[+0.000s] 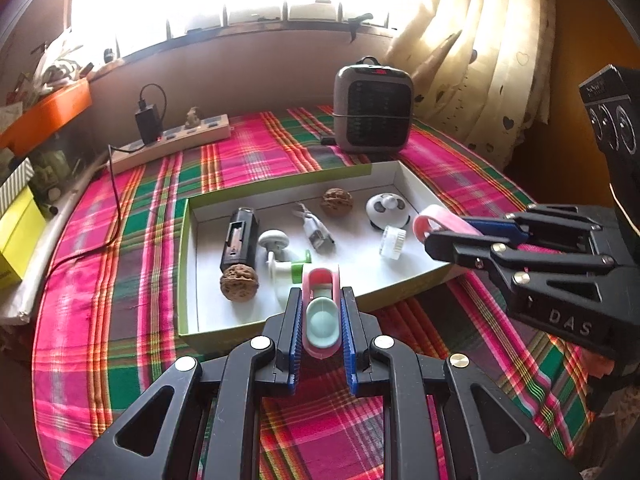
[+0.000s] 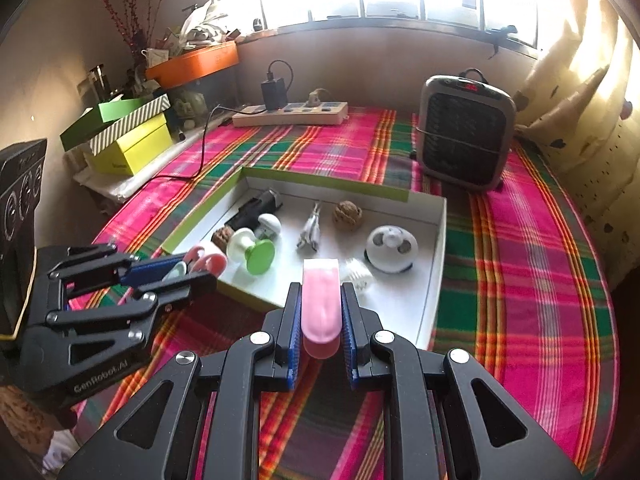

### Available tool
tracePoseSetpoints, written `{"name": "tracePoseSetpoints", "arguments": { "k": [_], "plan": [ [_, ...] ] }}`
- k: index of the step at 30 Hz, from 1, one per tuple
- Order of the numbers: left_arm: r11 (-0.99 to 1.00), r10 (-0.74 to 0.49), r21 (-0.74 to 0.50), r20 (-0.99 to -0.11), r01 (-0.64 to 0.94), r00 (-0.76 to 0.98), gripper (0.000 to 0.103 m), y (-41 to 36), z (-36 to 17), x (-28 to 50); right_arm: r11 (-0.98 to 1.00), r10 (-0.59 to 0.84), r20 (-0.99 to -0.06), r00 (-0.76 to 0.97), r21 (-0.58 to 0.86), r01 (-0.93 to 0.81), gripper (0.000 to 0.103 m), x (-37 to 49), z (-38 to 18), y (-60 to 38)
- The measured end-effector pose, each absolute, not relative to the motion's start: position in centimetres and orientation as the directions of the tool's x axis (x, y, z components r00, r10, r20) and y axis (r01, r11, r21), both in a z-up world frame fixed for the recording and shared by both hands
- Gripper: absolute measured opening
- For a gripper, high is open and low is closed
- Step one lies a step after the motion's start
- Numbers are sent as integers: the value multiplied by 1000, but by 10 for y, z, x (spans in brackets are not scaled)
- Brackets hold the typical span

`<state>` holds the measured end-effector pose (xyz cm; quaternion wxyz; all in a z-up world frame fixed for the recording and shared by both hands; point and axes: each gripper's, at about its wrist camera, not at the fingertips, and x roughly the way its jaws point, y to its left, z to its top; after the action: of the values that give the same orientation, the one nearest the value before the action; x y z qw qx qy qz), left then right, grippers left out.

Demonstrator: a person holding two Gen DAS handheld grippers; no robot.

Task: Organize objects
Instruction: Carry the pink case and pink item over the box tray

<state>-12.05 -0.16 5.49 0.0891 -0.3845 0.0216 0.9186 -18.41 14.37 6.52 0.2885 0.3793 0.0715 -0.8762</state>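
Observation:
A shallow white box with green sides (image 1: 188,264) (image 2: 438,280) lies on the plaid cloth. It holds a black device (image 1: 239,240), two walnuts (image 1: 239,282) (image 1: 337,201), a white-and-green plastic piece (image 1: 286,268) (image 2: 252,248), a cable adapter (image 1: 316,232), a round white gadget (image 1: 387,209) (image 2: 392,249) and a small brush head (image 1: 392,242). My left gripper (image 1: 320,304) (image 2: 188,268) is shut on a pink clip with a pale green inset (image 1: 321,316), above the box's near edge. My right gripper (image 2: 320,300) (image 1: 440,236) is shut on a pink clip (image 2: 321,312) (image 1: 436,220) above the box's right end.
A grey space heater (image 1: 373,110) (image 2: 466,132) stands behind the box. A power strip with a black charger (image 1: 172,140) (image 2: 290,114) lies at the back left. Yellow and green boxes (image 2: 128,140) and an orange tray (image 2: 192,64) sit at the left. A curtain (image 1: 480,52) hangs at the right.

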Motion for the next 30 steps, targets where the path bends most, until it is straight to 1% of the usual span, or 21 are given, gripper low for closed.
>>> {"name": "tracePoseSetpoints", "arguments": {
  "k": [11, 30],
  "plan": [
    [-989, 128, -43, -717, -141, -685, 16, -15, 51, -132, -808, -457, -719, -523, 89, 583, 19, -212, 65, 128],
    [-995, 96, -69, -737, -67, -669, 15, -46, 45, -168, -832, -417, -751, -513, 89, 547, 19, -249, 51, 118]
  ]
}}
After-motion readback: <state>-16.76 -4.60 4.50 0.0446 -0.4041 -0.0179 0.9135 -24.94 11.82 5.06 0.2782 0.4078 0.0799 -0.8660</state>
